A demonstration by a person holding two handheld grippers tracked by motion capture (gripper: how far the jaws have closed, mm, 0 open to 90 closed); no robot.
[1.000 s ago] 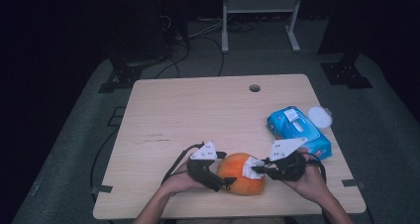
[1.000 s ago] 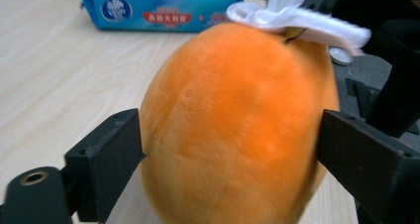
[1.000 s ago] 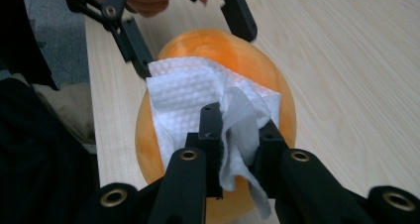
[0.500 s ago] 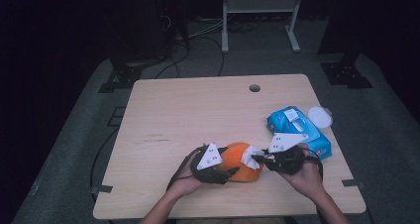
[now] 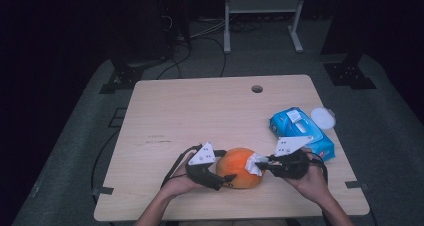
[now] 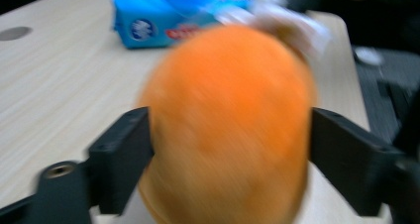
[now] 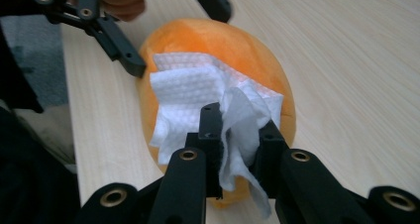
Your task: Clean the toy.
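The round orange plush ball [image 5: 240,167] sits near the front edge of the pale wooden desk [image 5: 200,111]. The left gripper [image 5: 226,179] straddles it, jaws just opening wider. The right gripper [image 5: 262,162], clenched on a white paper wipe [image 7: 208,97], presses that against the ball. A blue wipes packet [image 5: 300,131] lies just beyond.

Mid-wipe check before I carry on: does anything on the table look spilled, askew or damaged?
Nothing stands out. The orange fruit sits whole on the table, framed by the left tool, whose jaws have just been opening. The right tool pinches a white wipe against it. The blue wipes pack lies flat, nothing spilled.
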